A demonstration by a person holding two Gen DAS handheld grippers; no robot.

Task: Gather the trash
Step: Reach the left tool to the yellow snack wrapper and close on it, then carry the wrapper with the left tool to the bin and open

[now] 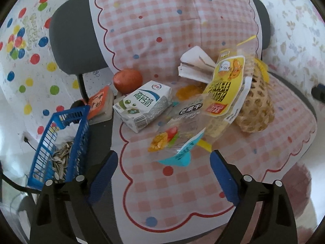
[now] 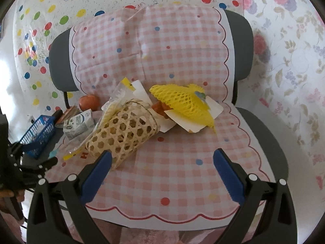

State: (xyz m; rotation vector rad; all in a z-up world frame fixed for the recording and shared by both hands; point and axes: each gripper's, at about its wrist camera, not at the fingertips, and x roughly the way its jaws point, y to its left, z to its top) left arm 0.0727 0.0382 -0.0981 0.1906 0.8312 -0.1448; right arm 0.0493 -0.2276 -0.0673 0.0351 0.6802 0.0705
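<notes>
Trash lies on a chair seat covered by a pink checked cloth. My left gripper is open just above the seat, with the teal end of a clear mango snack wrapper lying between its blue fingertips, untouched. Behind the wrapper are a white milk carton, a yellow snack bag and folded white card. My right gripper is open over bare cloth, its left fingertip beside a woven basket lying on its side. A yellow foam net rests on white card.
A blue plastic basket with seed shells stands at the seat's left edge. An orange fruit and a small orange book sit near the chair back. Dotted and flowered sheets hang behind.
</notes>
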